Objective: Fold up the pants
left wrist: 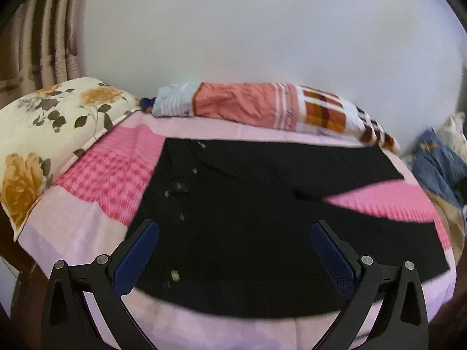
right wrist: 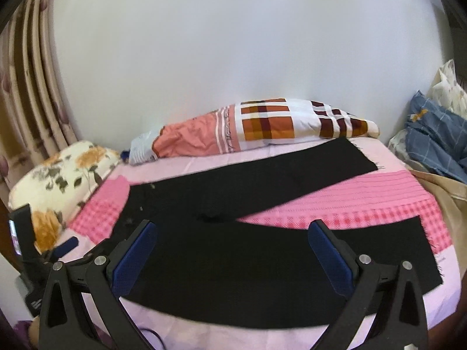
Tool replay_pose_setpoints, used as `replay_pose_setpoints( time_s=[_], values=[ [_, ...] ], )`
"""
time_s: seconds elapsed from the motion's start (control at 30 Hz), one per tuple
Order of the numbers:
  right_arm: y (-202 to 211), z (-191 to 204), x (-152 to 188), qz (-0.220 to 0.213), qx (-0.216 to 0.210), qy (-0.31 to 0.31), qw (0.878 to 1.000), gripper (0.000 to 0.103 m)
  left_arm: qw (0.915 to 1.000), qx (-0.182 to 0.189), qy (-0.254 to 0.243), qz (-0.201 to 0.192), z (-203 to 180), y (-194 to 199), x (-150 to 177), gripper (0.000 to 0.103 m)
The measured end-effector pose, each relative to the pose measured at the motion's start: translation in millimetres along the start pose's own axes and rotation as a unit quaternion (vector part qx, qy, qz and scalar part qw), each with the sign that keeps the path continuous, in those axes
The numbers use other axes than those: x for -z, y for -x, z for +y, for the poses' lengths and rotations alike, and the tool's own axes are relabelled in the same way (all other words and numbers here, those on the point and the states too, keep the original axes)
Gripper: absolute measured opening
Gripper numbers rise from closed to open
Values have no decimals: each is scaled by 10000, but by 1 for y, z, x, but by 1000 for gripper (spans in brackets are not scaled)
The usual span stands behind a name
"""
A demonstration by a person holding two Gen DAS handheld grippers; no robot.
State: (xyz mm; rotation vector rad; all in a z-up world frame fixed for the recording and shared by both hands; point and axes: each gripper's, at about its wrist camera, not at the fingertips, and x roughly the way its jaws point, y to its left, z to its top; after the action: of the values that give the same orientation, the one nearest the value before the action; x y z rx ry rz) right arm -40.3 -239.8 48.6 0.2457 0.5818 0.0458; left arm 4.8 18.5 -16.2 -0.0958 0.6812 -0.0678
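Note:
Black pants [left wrist: 251,221] lie spread flat on a pink bedspread [left wrist: 111,180], waist to the left, the two legs splayed apart to the right. They also show in the right wrist view [right wrist: 233,262]. My left gripper [left wrist: 235,250] is open and empty above the near waist area. My right gripper [right wrist: 233,250] is open and empty above the near leg. The left gripper shows at the left edge of the right wrist view [right wrist: 43,265].
A floral pillow [left wrist: 49,134] lies at the bed's left end. A rolled orange and checked quilt [left wrist: 262,108] lies along the wall behind the pants. Blue clothing [right wrist: 435,137] is piled at the right. Curtains [right wrist: 29,87] hang on the left.

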Motion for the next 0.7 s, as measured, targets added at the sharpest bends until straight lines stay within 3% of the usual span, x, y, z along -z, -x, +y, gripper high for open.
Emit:
replay_pose_setpoints(
  time_s=[0.13,0.3,0.5,0.63,0.7],
  values=[
    [-18,-6,-15,44,-47,-158,9999,103,9999,-28,-137,49,18,-31,-23,103],
    [-38,-5,-15,183,1,-198,9996,103,9979,-154,-430,455,44,-82,-45,103],
    [-75,-12,-6,791,-101,-488,9956,103,9932,-404,-689,852,85,-148,-71,103],
    [-95,-19,2,1135,-212,-798,9901,103,9917,-67,-622,1121,123,-191,-93,102],
    [-104,-22,5,1264,-215,-894,9877,103,9903,275,-337,1317,149,-217,-107,102]
  ],
)
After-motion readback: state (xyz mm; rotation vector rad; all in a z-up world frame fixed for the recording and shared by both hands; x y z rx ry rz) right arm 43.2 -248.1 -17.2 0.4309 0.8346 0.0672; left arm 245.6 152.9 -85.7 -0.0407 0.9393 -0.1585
